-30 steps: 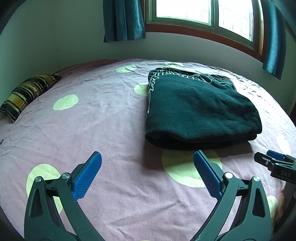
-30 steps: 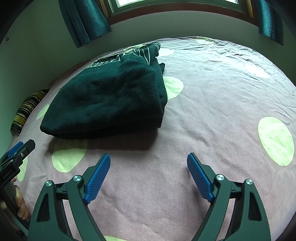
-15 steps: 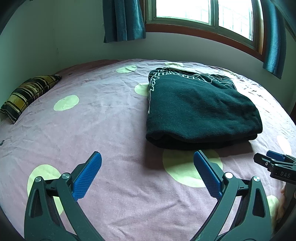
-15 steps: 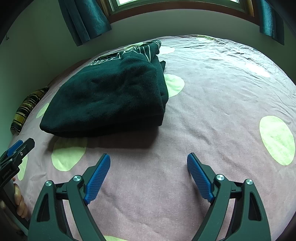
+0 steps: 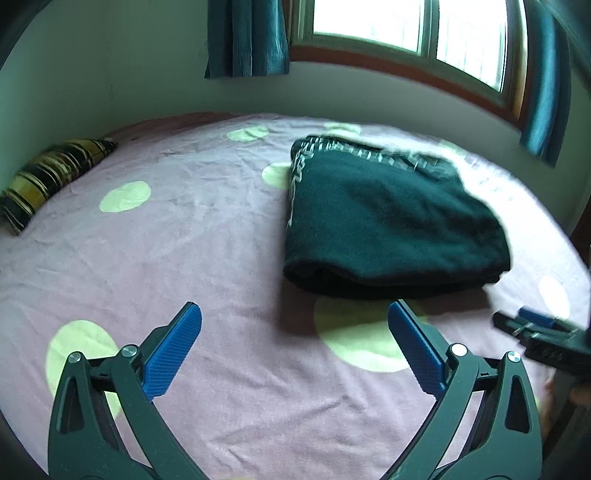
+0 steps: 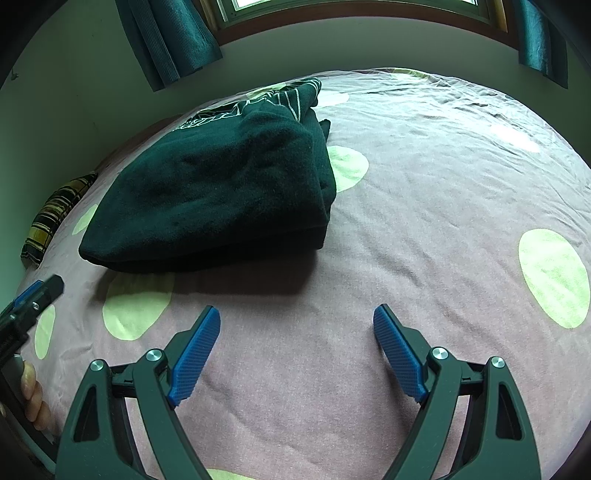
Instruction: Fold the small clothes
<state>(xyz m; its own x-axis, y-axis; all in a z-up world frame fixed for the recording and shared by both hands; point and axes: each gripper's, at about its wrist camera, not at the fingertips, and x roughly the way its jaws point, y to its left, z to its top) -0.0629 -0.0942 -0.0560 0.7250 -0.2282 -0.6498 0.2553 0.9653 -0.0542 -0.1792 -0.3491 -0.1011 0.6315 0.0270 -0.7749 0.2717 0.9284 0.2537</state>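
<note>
A dark green garment (image 5: 388,221) lies folded in a thick rectangle on the pink bedsheet (image 5: 192,236) with pale green dots. It also shows in the right wrist view (image 6: 221,192), with a white printed pattern at its far end. My left gripper (image 5: 295,332) is open and empty, just in front of the garment's near left corner. My right gripper (image 6: 297,332) is open and empty, in front of the garment's near right corner. Each gripper appears at the edge of the other's view: the right one (image 5: 532,328) and the left one (image 6: 33,299).
A yellow and black striped pillow (image 5: 48,177) lies at the far left of the bed. A wall with a window (image 5: 406,33) and teal curtains (image 5: 247,37) stands behind the bed. Bare sheet (image 6: 461,192) stretches right of the garment.
The left wrist view has shifted slightly and is blurred by motion, with the garment a little further left in frame. The right view has barely changed. Both grippers remain open.
</note>
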